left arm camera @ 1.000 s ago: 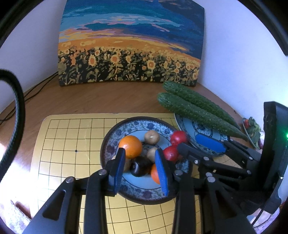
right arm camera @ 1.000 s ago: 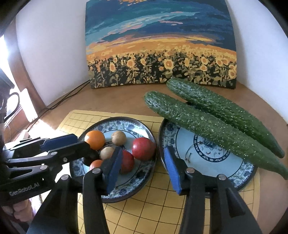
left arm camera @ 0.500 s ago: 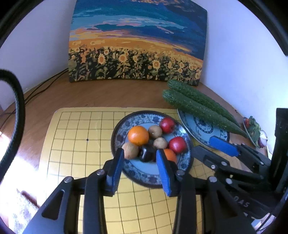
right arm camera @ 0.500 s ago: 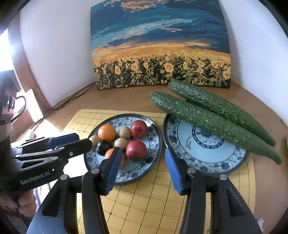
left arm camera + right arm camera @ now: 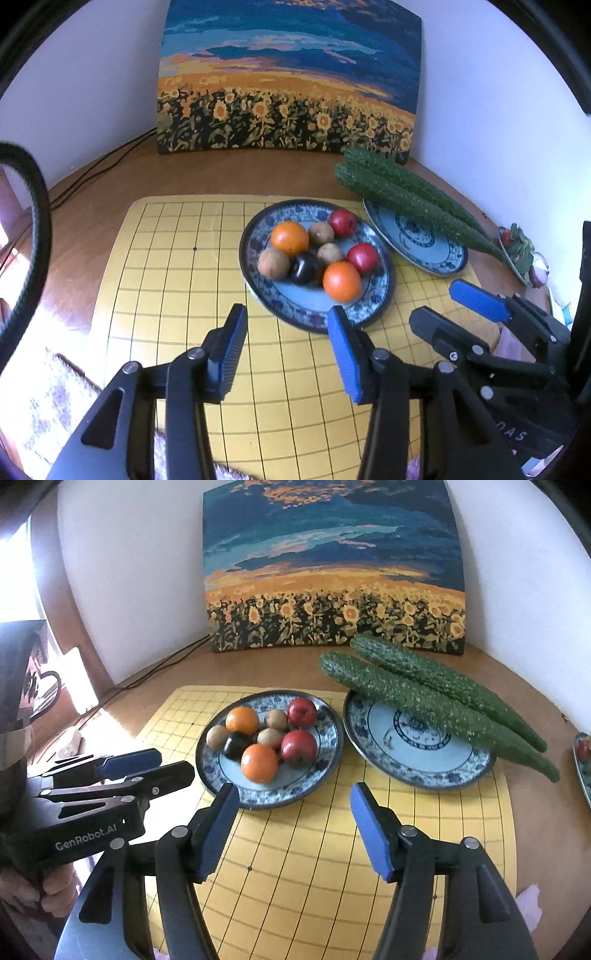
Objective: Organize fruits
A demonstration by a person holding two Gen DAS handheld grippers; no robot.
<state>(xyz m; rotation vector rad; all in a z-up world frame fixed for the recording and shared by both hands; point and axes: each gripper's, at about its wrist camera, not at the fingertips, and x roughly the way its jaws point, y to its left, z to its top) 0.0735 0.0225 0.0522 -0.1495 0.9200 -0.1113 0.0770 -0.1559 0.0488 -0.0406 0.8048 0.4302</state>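
fruits (image 5: 267,738) on left plate (image 5: 325,760), cucumbers (image 5: 424,698) across right plate (image 5: 417,771), painting (image 5: 332,572) behind

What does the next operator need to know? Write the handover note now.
Left gripper: jaws opening, nothing between them, short of the fruit plate.
Right gripper: jaws opening, nothing between them, over the yellow grid mat.
Fruit plate holds two oranges, two red apples, three brown fruits and one dark fruit.
Two cucumbers lie across the far rim of the second plate, beside it.
Sorting looks finished; only check that nothing is left out of view.
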